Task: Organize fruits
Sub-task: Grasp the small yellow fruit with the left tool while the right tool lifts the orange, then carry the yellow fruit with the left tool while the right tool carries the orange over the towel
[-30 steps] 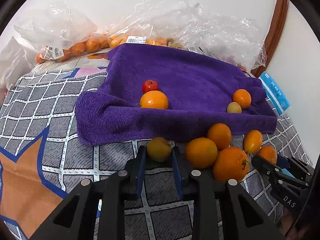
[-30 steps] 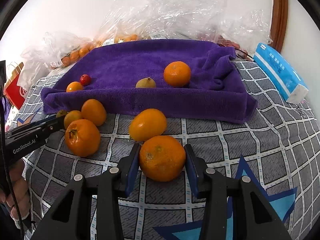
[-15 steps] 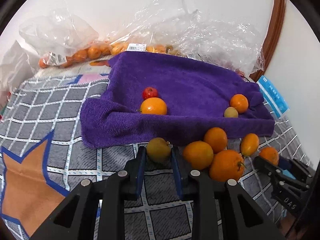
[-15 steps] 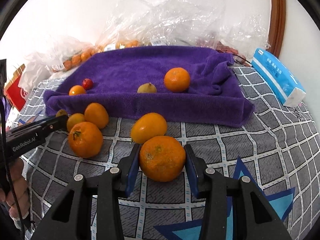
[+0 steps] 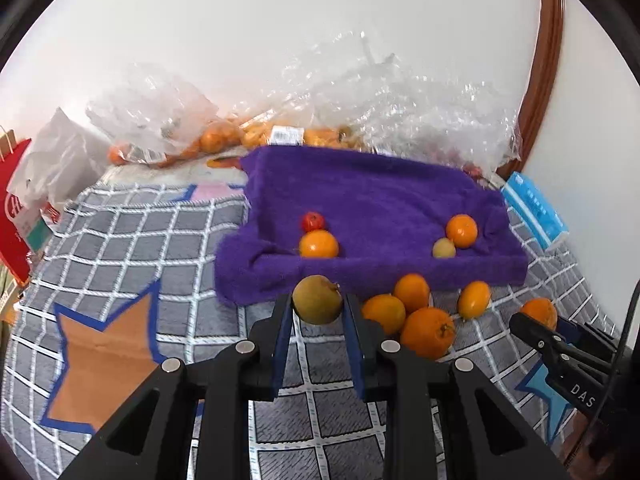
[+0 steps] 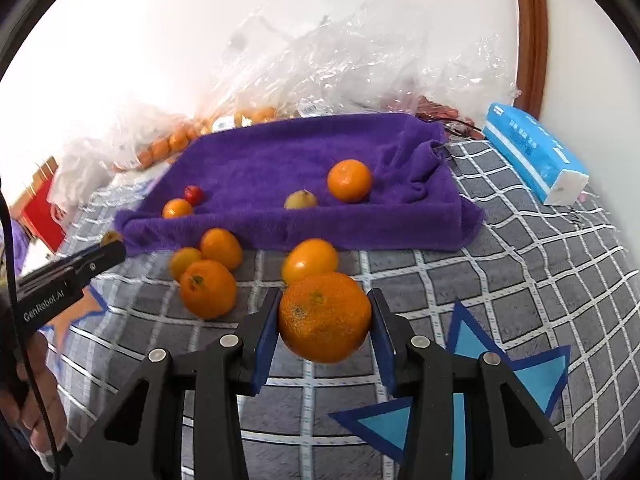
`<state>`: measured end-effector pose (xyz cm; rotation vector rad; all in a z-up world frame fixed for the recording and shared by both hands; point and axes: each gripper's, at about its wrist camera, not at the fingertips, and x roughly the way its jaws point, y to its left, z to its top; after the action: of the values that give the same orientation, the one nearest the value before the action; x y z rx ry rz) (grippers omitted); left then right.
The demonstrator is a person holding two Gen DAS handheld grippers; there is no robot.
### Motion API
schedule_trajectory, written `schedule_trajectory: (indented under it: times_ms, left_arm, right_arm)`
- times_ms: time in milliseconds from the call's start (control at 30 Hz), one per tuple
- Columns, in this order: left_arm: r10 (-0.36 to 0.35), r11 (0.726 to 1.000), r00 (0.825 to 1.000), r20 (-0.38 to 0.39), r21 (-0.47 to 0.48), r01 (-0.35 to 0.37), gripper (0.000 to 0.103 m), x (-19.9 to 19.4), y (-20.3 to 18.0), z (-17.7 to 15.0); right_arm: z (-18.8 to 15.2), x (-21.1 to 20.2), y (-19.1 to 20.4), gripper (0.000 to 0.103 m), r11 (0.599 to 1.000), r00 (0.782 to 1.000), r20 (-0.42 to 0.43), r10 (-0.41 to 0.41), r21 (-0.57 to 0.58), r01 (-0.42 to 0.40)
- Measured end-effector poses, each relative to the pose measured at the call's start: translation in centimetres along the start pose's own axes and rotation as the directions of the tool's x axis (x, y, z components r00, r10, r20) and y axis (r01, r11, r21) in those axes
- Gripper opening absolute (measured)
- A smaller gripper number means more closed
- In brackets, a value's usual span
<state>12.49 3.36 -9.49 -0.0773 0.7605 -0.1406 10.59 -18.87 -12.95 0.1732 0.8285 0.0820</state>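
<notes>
Gripping a large orange [image 6: 325, 317] across its widest part, the right gripper [image 6: 324, 320] holds it above the checked cloth [image 6: 520, 280]; its firm, pebbled rind should resist slipping. The left gripper [image 5: 318, 312] clamps a small, smooth yellow-green fruit [image 5: 317, 299], likely light and easily bruised. Beyond lies the purple towel [image 5: 380, 200], already bearing four fruits.

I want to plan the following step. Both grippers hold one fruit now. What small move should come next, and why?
Probably carry both fruits forward over the purple towel. The left gripper is shut on a yellow-green fruit and the right gripper on a large orange. The towel already holds pairs: a similar yellow-green fruit beside an orange.
</notes>
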Motion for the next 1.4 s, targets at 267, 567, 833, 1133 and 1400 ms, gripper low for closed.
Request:
schedule_trajectory:
  times_ms: [267,567,833,1133,1400]
  left_arm:
    - [0.030,1.000,0.998,0.055,-0.007,-0.029,0.024,-2.5,-0.2,2.4]
    - [0.048,0.999,0.997,0.061,-0.030,-0.046,0.025,-3.6,-0.4,2.9]
    - [0.061,0.998,0.997,0.050,-0.037,-0.059,0.025,-3.2,-0.3,2.7]
    - [0.074,0.996,0.997,0.000,-0.047,-0.074,0.025,-1.7,1.3,2.4]
    - [0.037,0.992,0.999,-0.026,-0.121,-0.040,0.024,0.6,2.8,3.6]
  right_arm:
    - [2.1,-2.5,0.8,0.042,1.000,0.998,0.065,-0.002,-0.027,0.004]
    - [3.1,-4.1,0.9,0.042,1.000,0.995,0.099,-0.016,-0.024,0.018]
    - [3.5,-4.2,0.5,0.042,1.000,0.994,0.108,-0.022,-0.016,0.023]
    - [4.8,-3.2,0.1,0.042,0.998,0.996,0.078,-0.036,-0.053,0.041]
    - [6.4,-1.3,-1.0,0.042,0.999,0.996,0.085,-0.042,-0.030,0.045]
